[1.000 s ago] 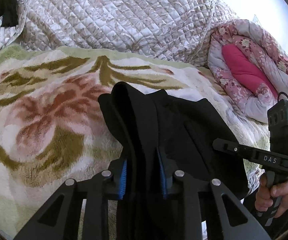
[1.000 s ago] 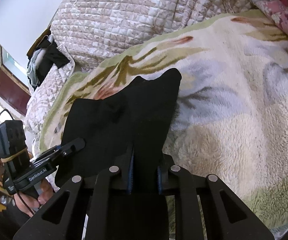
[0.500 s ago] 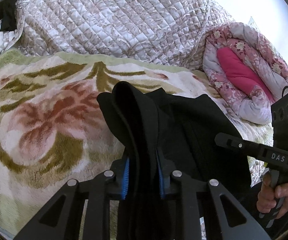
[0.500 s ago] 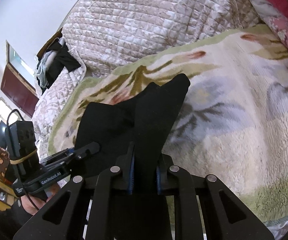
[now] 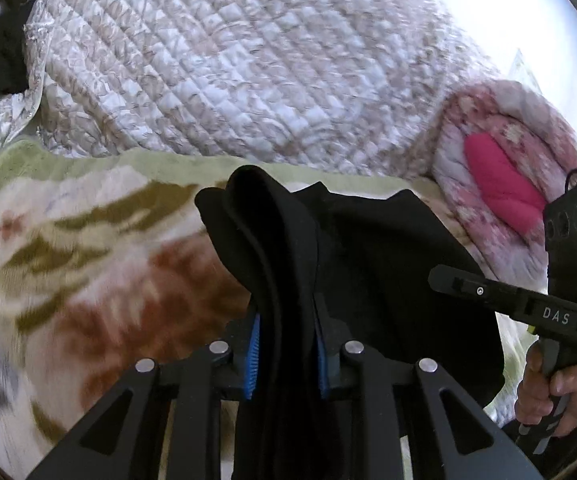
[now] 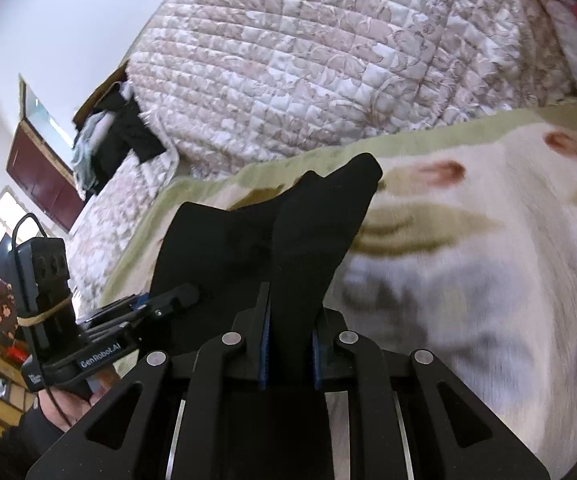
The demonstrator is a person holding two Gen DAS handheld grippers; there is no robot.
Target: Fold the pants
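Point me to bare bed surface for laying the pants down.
Free: floral fleece blanket left of the black pants, and blanket right of them in the right wrist view, up to the quilted bedspread. Crowded: the rolled pink floral quilt and the clothes pile.

Blanket [image 5: 88, 264] open left and right [image 6: 488, 280]; quilt heap [image 5: 228, 72] blocks ahead, pink bedding [image 5: 500, 184] flanks right.

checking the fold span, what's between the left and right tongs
Black pants span the stretch: each end is pinched in one of the tongs, left and right. The floral fleece blanket lies behind. Both wrist views show it.
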